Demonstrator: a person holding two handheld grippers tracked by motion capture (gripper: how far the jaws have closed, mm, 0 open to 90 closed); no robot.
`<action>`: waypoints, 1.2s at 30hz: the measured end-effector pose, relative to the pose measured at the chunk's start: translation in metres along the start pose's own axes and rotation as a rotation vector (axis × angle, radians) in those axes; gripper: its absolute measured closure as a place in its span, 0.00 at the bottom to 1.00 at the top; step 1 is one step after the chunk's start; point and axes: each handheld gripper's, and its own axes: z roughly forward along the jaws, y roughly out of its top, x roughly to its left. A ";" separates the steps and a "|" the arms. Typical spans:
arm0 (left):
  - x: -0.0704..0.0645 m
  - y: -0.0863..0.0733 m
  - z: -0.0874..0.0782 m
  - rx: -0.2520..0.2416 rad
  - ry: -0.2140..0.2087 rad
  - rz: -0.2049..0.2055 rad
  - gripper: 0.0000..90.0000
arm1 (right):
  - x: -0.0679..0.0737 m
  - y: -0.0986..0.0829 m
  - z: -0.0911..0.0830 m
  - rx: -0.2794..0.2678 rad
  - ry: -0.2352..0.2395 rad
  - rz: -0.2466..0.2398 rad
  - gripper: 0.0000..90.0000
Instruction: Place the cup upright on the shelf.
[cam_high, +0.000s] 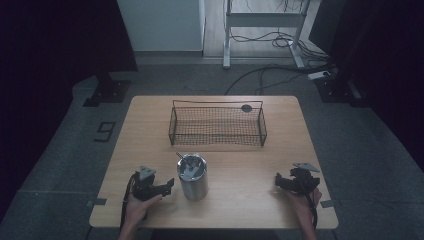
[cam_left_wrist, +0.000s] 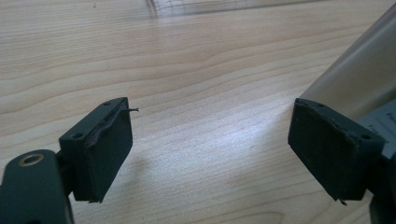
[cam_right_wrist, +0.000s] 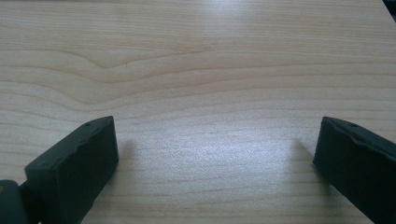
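The bench (cam_high: 150, 125) carried a wire basket (cam_high: 218, 124) toward its far edge and a steel cup (cam_high: 193, 176) holding utensils near its front edge. The left gripper (cam_high: 169, 185), jaws spread, lay just beside the cup; the right gripper (cam_high: 278, 181), jaws spread, rested near the front right corner.

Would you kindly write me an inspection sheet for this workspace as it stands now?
Surface: light wooden table, bare between things.
Job's things: steel cup upright near the front edge, utensils inside; wire basket behind it, apparently empty.
Clutter: nothing seen.
Grippers: left gripper open, beside the cup, not touching; right gripper open, low over bare wood.
Cables: loose cables on the floor beyond the table.
Surroundings: grey floor, white desk frame, dark curtains at both sides.
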 end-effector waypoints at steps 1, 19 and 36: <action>0.000 0.000 0.000 0.000 0.000 0.000 0.16 | 0.000 0.000 0.000 0.000 0.000 0.000 0.00; -0.002 0.008 -0.023 -0.082 -0.028 -0.009 0.15 | 0.000 0.000 0.000 0.000 0.000 0.000 0.00; -0.021 0.019 -0.053 -0.158 -0.132 0.017 0.12 | 0.000 0.000 0.000 0.000 -0.002 0.001 0.00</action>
